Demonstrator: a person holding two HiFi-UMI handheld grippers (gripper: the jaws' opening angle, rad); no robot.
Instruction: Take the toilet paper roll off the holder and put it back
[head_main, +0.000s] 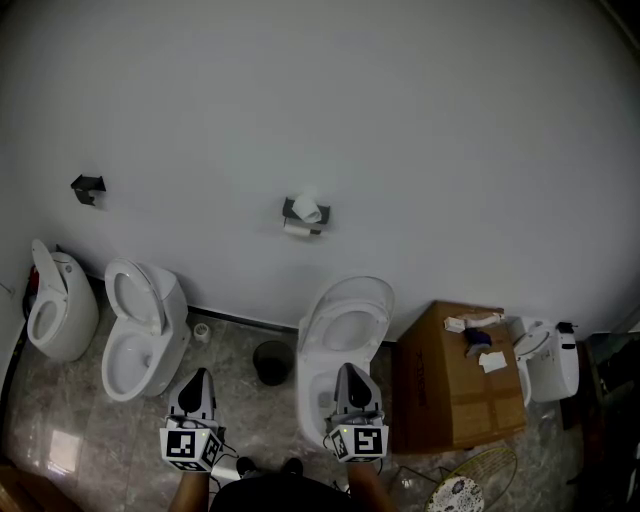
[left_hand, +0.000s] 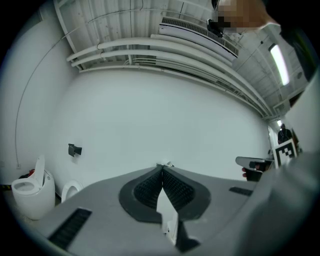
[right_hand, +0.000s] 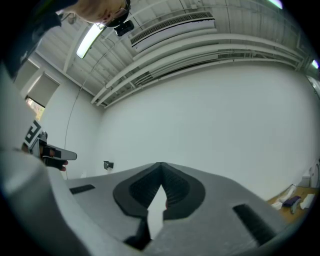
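Observation:
A white toilet paper roll (head_main: 307, 209) sits on a dark holder (head_main: 300, 221) fixed to the white wall, mid-frame in the head view. In the left gripper view a sliver of the roll (left_hand: 166, 163) peeks just over the jaw tips. My left gripper (head_main: 199, 378) and right gripper (head_main: 351, 372) are both low in the head view, far short of the wall, pointing toward it. Both are shut with nothing between the jaws. The left gripper (left_hand: 161, 167) and right gripper (right_hand: 160, 164) show their tips meeting.
A second dark holder (head_main: 88, 187) is on the wall at left. Toilets (head_main: 140, 330) (head_main: 60, 305) stand left, another toilet (head_main: 345, 335) just ahead of the right gripper. A small dark bin (head_main: 272, 361) sits between them. A cardboard box (head_main: 455, 375) stands at right.

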